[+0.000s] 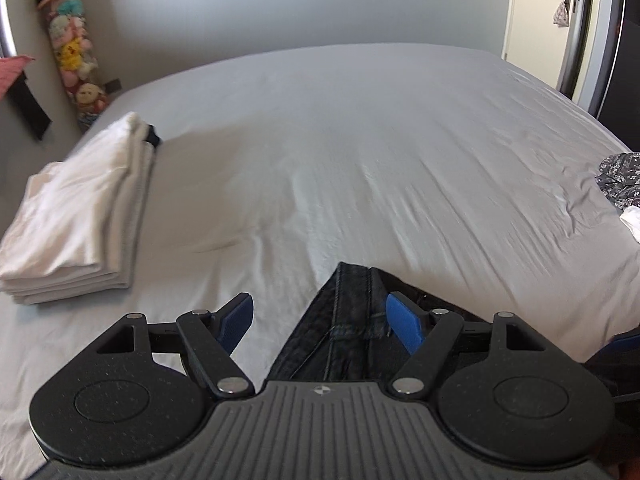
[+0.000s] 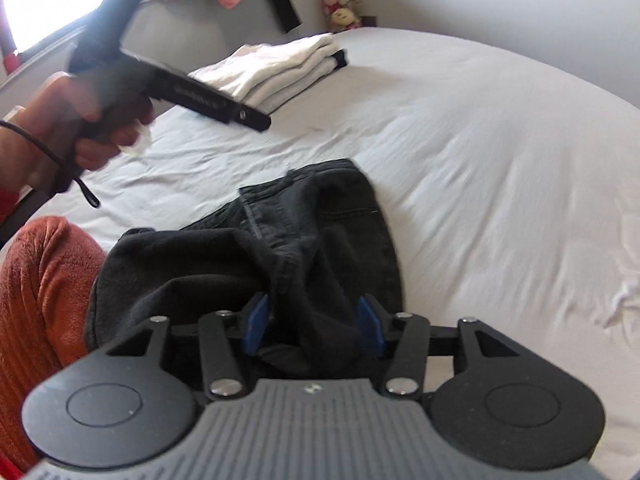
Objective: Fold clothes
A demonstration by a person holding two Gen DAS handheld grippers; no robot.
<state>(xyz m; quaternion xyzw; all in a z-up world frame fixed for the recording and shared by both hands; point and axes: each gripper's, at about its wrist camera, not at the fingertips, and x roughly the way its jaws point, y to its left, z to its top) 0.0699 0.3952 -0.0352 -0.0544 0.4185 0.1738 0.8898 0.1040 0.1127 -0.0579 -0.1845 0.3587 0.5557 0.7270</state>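
- Left wrist view: the left gripper (image 1: 322, 322), black with blue pads (image 1: 404, 322), has its jaws spread wide and clasps nothing; a dark blue-black pair of denim jeans (image 1: 344, 328) with stitched seams lies in the gap between the pads, its right side close to the right pad, though contact cannot be confirmed
- The jeans rest on the near edge of a wide bed covered with a pale grey fitted sheet (image 1: 360, 152)
- A stack of folded white and cream garments (image 1: 80, 208) sits on the sheet at the left, a dark item peeking out at its far end
- A crumpled dark patterned fabric heap (image 1: 622, 178) with a white piece beside it lies at the right edge of the bed
- A tall clear column (image 1: 70, 44) stands in the far left corner, filled with soft toys
- A small pouch hangs from the handle of a cream door (image 1: 560, 12) at the far right
- Right wrist view: the right gripper (image 2: 314, 326) has its blue pads (image 2: 256, 326) apart with a bunched fold of the black jeans (image 2: 312, 236) filling the gap between them; the jaws are not squeezed together, and whether the pads press the cloth cannot be told
- The jeans lie crumpled on the grey sheet (image 2: 500, 168), beside an orange-rust ribbed sleeve (image 2: 44, 284)
- The person's left hand (image 2: 80, 128) holds the other black gripper in the air above the bed, blurred, in front of the folded white stack (image 2: 276, 68)
- No writing or label can be read in either view
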